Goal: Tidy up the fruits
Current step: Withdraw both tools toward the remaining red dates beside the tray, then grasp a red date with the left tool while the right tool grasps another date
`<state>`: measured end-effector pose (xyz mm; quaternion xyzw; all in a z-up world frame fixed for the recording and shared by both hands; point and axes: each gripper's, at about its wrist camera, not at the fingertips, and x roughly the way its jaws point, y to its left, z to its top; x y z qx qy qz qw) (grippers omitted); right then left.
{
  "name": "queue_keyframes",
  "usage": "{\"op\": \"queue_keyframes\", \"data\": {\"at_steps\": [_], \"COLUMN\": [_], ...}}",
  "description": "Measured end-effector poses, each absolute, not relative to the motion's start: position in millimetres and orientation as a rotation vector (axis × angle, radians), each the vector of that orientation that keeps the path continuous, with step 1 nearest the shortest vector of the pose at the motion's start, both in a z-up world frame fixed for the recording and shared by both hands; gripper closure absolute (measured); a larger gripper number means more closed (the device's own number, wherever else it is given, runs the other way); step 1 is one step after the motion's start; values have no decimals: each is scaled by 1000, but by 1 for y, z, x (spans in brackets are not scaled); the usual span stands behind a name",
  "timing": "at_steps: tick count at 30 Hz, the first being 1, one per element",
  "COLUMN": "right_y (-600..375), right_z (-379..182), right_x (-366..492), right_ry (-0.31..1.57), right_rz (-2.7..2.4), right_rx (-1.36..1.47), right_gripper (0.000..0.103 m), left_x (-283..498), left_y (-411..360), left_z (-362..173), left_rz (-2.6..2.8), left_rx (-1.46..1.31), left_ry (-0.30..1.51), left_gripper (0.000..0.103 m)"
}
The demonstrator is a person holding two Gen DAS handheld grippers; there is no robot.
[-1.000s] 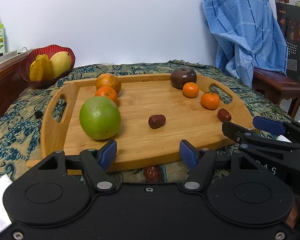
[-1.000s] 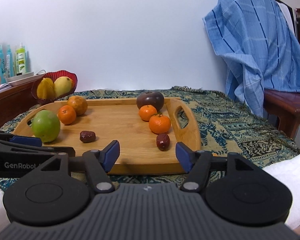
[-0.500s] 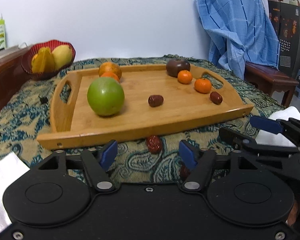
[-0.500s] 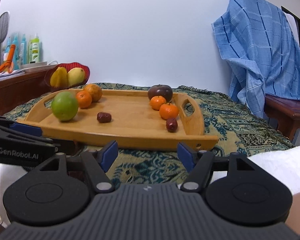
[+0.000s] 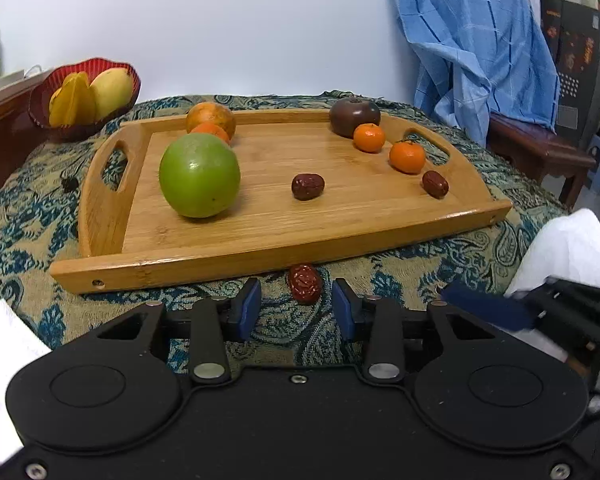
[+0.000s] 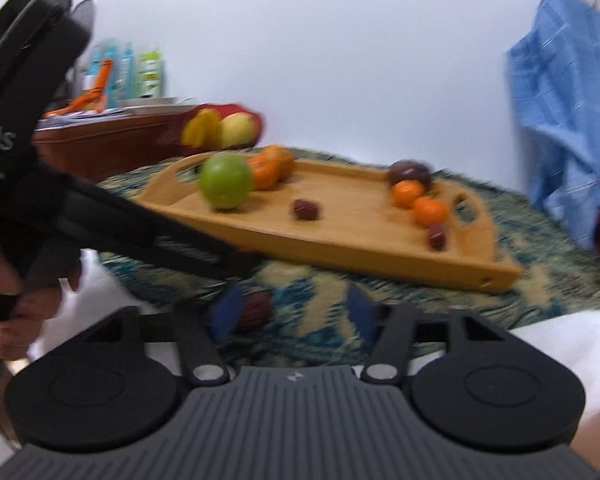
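Sharp in the left wrist view: red date (image 5: 304,283) on the patterned cloth (image 5: 28,216) just before the wooden tray (image 5: 108,208), between the wide-open left gripper (image 5: 296,307) pads, untouched. Blurred in the right wrist view: right gripper (image 6: 292,312) also wide, empty; left gripper crossing before the tray's near corner.

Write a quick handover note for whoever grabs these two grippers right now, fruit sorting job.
Left gripper: open, empty, lined up on the loose date lying on the cloth just outside the tray's near edge.
Right gripper: open, empty; its view is blurred, with a dark red fruit near its left finger.
On the tray: green fruit, two oranges behind it, a dark round fruit, two tangerines, two dates.
Done: nearly all fruit sits on the tray.
Left: probably pick up the loose date and set it on the tray.
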<state>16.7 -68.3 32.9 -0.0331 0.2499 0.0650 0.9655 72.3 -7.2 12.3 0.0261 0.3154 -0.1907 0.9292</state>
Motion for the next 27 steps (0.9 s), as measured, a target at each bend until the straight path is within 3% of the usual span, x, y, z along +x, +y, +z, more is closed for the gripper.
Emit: {"op": "queue_keyframes", "data": {"at_steps": [7,18,27], "right_y": [-56,-56,-70], "right_z": [27,24,26], "right_x": [17,25,29], "right_ry": [523,524,512], "right_rz": [181,152,59], "right_rx": [-86,-63,-30], "right_gripper": [68,71,72], "left_x": [72,82,78], "left_y": [-10,-3,-5], "left_z": [10,11,11], "left_rz": [-410,-426,-425], "left_rx": [65,15,34], "left_ry": [651,673,660], "left_gripper": [72,86,86]}}
